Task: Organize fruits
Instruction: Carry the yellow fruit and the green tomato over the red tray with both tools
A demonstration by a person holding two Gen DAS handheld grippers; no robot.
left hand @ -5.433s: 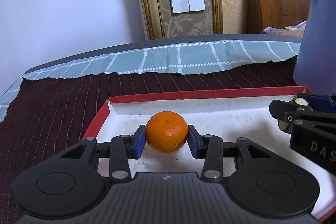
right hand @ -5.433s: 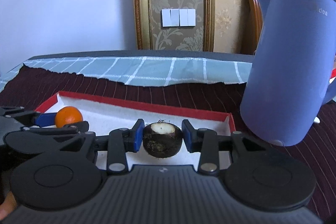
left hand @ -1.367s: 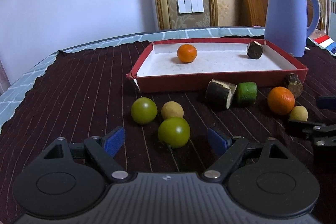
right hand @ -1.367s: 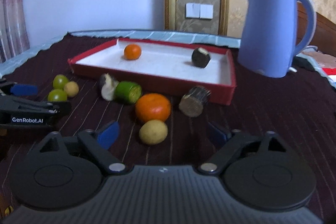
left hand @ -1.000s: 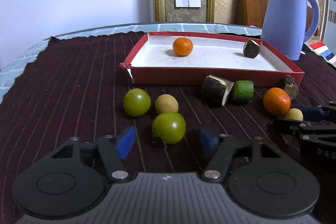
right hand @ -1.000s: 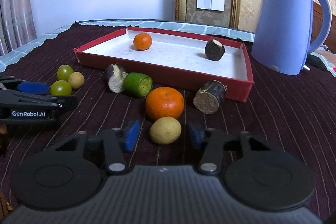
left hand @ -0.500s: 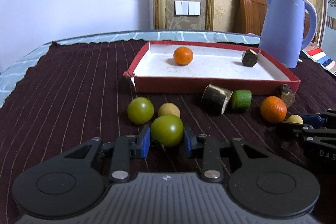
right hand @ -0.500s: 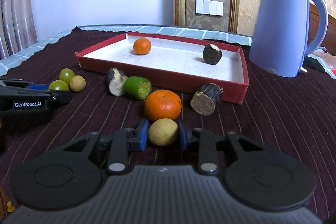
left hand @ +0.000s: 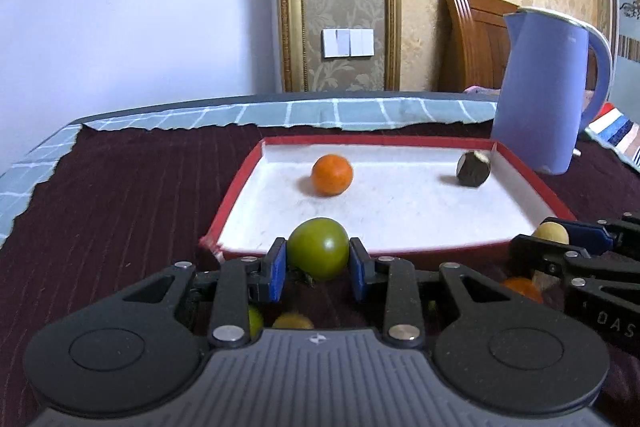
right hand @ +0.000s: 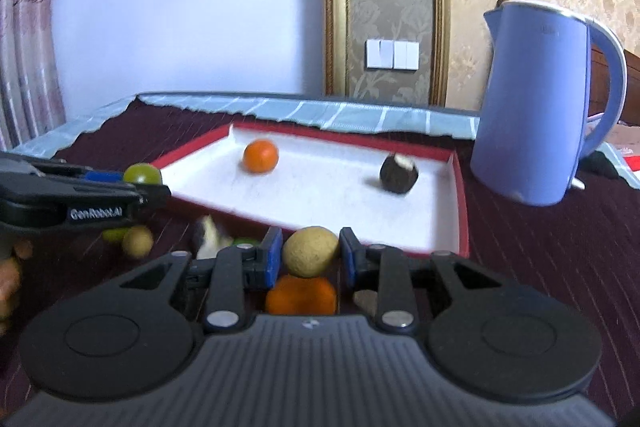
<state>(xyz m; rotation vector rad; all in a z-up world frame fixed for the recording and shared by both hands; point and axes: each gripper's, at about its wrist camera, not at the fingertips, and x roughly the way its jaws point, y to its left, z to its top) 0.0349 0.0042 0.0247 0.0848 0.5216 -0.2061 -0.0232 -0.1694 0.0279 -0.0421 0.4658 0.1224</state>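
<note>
Both tongs (left [left hand: 318, 263], right [right hand: 308, 261]) have lifted fruit toward tray [left hand: 240, 203]

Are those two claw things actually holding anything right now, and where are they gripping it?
Left gripper pinches a green fruit by its sides; right gripper pinches a tan fruit likewise.

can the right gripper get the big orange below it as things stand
Probably not yet: the right gripper is shut on a tan fruit, so its jaws are full. The orange lies just beneath, otherwise unblocked.
</note>
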